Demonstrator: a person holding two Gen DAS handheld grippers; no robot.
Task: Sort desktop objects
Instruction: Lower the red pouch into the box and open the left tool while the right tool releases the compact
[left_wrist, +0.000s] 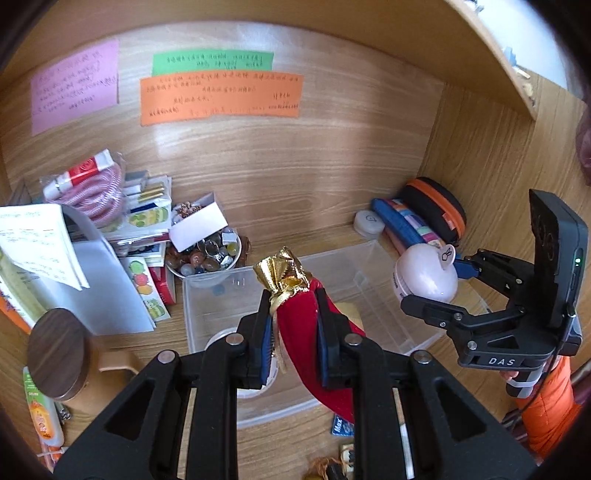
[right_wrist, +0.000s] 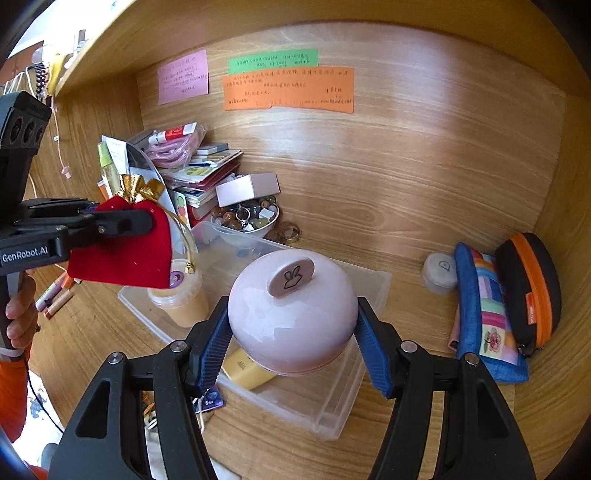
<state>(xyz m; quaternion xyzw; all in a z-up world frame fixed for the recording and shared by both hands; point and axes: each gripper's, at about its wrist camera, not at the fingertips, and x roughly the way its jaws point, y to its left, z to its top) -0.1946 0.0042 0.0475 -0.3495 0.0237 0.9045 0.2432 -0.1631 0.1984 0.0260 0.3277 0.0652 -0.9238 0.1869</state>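
Left wrist view showed the left gripper (left_wrist: 291, 321) clamped on a red pouch (left_wrist: 299, 321) at frame centre; the right gripper (right_wrist: 293, 332) held a pink round case (right_wrist: 291, 317) over the clear bin (right_wrist: 332, 413).

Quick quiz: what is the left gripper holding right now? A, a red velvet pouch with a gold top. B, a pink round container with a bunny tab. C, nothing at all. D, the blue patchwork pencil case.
A: the left gripper is clamped on the red velvet pouch, held above the clear plastic bin, while the pink round container sits in the right gripper.
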